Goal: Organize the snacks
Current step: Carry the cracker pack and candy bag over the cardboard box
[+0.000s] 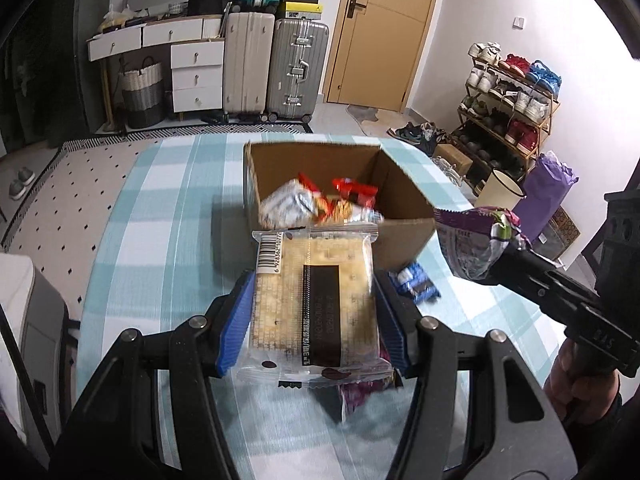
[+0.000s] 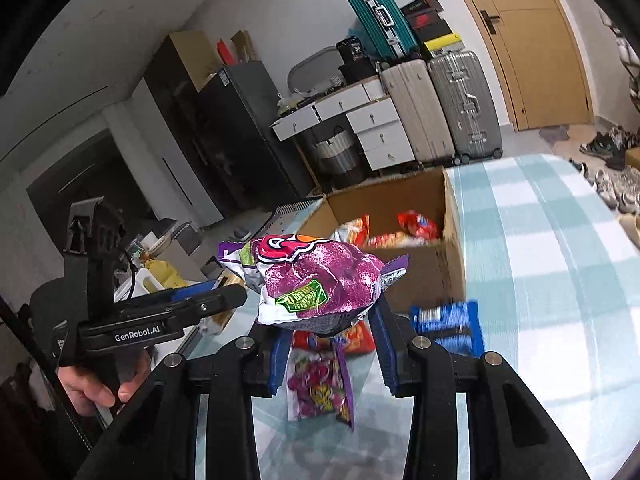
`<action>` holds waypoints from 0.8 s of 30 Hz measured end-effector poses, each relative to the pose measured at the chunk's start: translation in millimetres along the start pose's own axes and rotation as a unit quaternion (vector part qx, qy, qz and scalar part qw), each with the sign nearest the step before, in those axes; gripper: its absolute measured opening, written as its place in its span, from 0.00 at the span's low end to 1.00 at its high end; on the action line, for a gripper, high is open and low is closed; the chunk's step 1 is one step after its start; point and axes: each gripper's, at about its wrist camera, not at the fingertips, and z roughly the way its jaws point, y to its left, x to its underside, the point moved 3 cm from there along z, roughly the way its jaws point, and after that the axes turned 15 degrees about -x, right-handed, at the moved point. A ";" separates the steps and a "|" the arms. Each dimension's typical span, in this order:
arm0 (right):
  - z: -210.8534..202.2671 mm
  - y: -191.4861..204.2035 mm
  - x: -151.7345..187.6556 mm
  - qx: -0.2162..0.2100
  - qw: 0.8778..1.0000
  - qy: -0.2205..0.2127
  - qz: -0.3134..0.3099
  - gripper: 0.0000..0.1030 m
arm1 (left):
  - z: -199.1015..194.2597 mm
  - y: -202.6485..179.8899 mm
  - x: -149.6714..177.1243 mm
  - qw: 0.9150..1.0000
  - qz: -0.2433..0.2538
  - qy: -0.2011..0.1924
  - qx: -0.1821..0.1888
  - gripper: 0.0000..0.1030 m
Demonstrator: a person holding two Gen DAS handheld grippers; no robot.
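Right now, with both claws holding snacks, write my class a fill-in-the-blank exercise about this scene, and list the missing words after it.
1. The left claw grips a clear-wrapped pack of ____.
2. The right claw holds a crumpled bag whose main colour is ____.
3. Several snacks already lie inside the open ____ box.
4. The blue packet lies on the ____ tablecloth near the box.

Missing words: crackers; purple; cardboard; checked

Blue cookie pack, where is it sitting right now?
The blue cookie pack lies on the checked tablecloth just in front of the cardboard box, near its right front corner; the left wrist view shows it right of the left gripper's cracker pack.
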 end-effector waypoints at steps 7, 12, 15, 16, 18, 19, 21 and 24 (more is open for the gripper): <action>4.8 4.0 -40.0 0.003 1.000 -0.007 -0.020 0.36 | 13.5 -5.9 -39.4 1.000 0.000 0.001 0.004 0.53; 14.8 1.3 -65.1 0.009 1.000 -0.008 -0.027 0.36 | 22.5 -14.0 -66.8 1.000 0.001 -0.003 0.009 0.53; 22.8 -2.9 -78.1 0.012 1.000 -0.006 -0.028 0.36 | 30.4 -18.2 -81.4 1.000 0.004 -0.003 0.010 0.53; 25.8 -5.3 -81.5 0.013 1.000 -0.006 -0.027 0.36 | 33.7 -19.5 -86.5 1.000 0.005 -0.004 0.010 0.53; 31.1 -9.9 -89.3 0.016 0.999 -0.005 -0.028 0.36 | 41.2 -21.1 -94.1 1.000 0.006 -0.003 0.008 0.53; 33.6 -12.6 -92.5 0.018 0.999 -0.004 -0.028 0.36 | 46.1 -22.5 -98.5 1.000 0.006 -0.002 0.008 0.53; 39.2 -18.5 -98.9 0.018 1.000 -0.003 -0.025 0.36 | 54.4 -23.7 -105.9 1.000 0.007 -0.002 0.008 0.53; 47.9 -28.6 -104.5 0.023 0.999 0.001 -0.025 0.36 | 69.5 -25.1 -115.2 1.000 0.008 0.002 0.008 0.53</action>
